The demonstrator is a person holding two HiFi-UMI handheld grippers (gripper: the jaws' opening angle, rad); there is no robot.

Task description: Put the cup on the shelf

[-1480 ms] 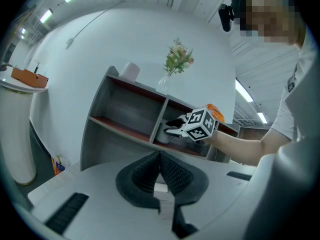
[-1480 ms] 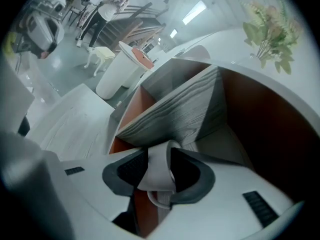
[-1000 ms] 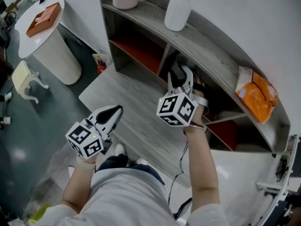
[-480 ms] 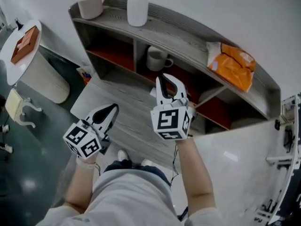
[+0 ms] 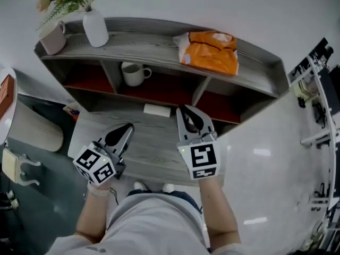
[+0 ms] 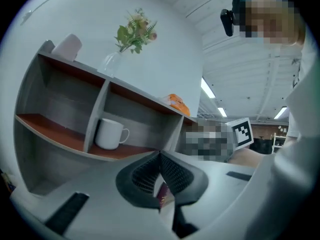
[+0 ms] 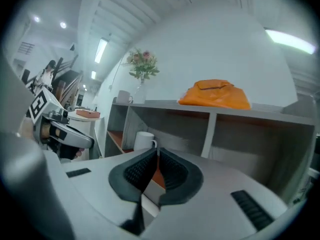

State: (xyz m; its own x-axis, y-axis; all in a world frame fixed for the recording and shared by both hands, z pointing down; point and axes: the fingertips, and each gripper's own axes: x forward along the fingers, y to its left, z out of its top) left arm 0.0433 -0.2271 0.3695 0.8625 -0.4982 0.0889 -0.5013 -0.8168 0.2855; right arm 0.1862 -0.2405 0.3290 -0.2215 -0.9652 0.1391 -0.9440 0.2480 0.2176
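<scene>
The white cup (image 5: 133, 73) stands upright in the middle compartment of the grey shelf (image 5: 159, 41), handle to the right; no gripper touches it. The cup (image 6: 110, 133) shows in the left gripper view and the cup (image 7: 145, 140) in the right gripper view, on the red-brown board. My right gripper (image 5: 183, 110) hovers in front of the shelf, right of the cup, shut and empty. Lower left, my left gripper (image 5: 126, 129) is also shut with nothing in it. Jaw tips meet in both gripper views: left gripper (image 6: 160, 154), right gripper (image 7: 157, 150).
On the shelf top stand a pink mug (image 5: 53, 36), a white vase with flowers (image 5: 95, 28) and an orange bag (image 5: 210, 52). A small white block (image 5: 157, 109) lies on the lower board. A white round bin (image 5: 32, 132) stands at the left, metal racks (image 5: 319, 89) at the right.
My right gripper has drawn back out of the shelf compartment and its jaws have closed. The cup, hidden at first, now stands free on the shelf. The left gripper has barely moved.
</scene>
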